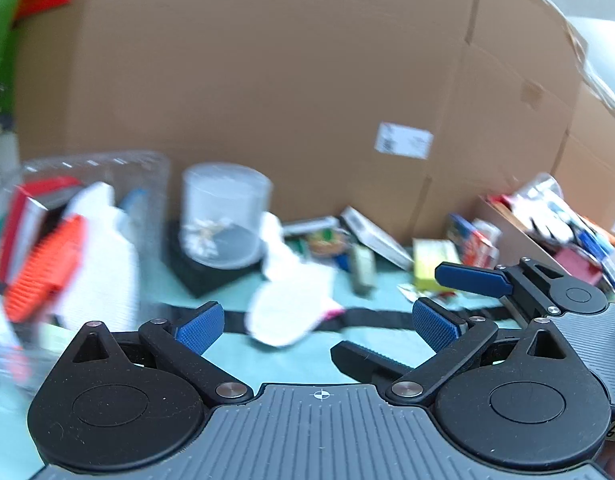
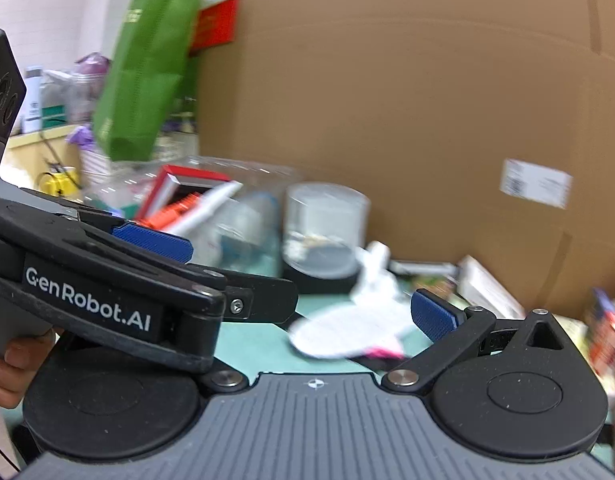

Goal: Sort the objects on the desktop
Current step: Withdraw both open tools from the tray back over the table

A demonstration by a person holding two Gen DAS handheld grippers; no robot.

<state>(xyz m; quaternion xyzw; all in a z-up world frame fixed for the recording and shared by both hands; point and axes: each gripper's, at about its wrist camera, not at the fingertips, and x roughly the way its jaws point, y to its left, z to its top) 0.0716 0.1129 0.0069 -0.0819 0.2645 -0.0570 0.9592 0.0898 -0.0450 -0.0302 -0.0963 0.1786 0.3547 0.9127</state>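
Left tongs (image 1: 319,324) stand wide apart with nothing between the blue pads (image 1: 201,326); they hang low over the teal counter (image 1: 267,360), aimed at a white flat object with a pink edge (image 1: 291,312), blurred, possibly a glove or insole, which lies on the counter just ahead of the gap; judged the likely next item to sort.

Right tongs (image 1: 473,280) show in the left wrist view at the right, also spread and empty; in the right wrist view only the right-hand pad (image 2: 433,316) is visible, the other side being hidden behind the left tool's body (image 2: 107,292), which crosses in front; the two tools sit close together.

Clear plastic bin (image 1: 147,168) at left already holds an orange comb-like piece (image 1: 43,268), a red-edged box (image 1: 31,208) and white items; judged the destination, so some sorting is done.

Clear cylinder on a black base (image 1: 223,216) stands beside the bin; more clutter, small boxes and packets (image 1: 427,264), lies along the large cardboard box (image 1: 267,80) behind; motion blur limits detail; a hand (image 2: 7,368) grips the left tool's handle.
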